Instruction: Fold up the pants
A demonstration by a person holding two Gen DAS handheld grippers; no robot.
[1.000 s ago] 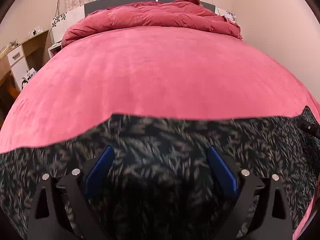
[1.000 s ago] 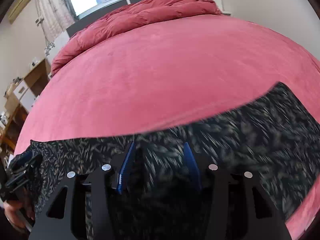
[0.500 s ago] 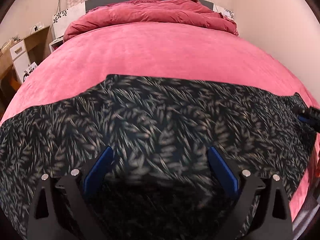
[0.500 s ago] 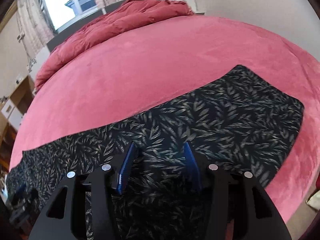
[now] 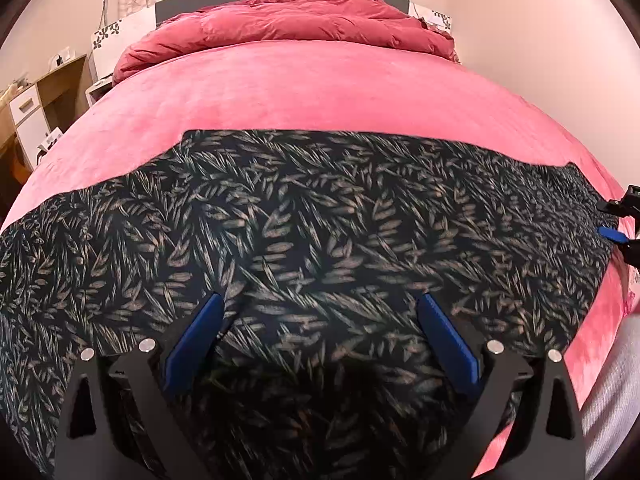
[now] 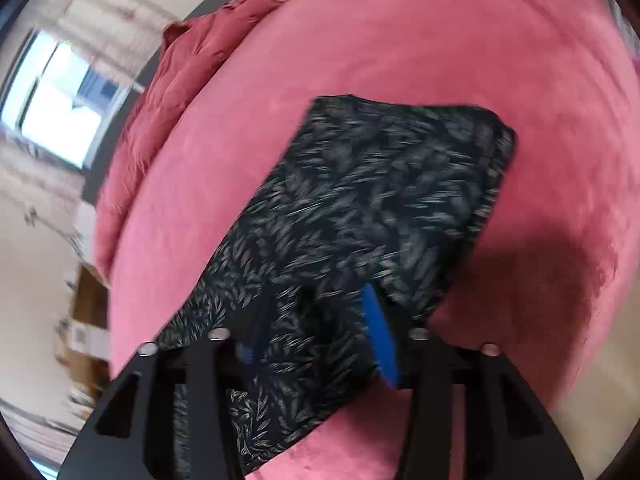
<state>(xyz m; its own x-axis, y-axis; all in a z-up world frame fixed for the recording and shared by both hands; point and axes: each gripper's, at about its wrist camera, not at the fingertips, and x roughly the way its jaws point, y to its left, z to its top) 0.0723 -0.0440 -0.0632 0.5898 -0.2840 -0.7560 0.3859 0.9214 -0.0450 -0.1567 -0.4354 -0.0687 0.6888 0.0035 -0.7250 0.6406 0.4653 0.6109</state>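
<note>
The pants [image 5: 320, 220], dark with a leaf print, lie spread flat across the near end of the pink bed [image 5: 320, 88], one end close to the bed's edge. The left claw [image 5: 320, 328] hangs over the middle of the cloth with its jaws wide apart, gripping nothing. The right claw [image 6: 316, 320], rolled over at the pants' end, has just been closing; cloth lies between its jaws, though whether they pinch it I cannot tell. For a clean fold, I judge it should take both layers at the hem and carry them level.
</note>
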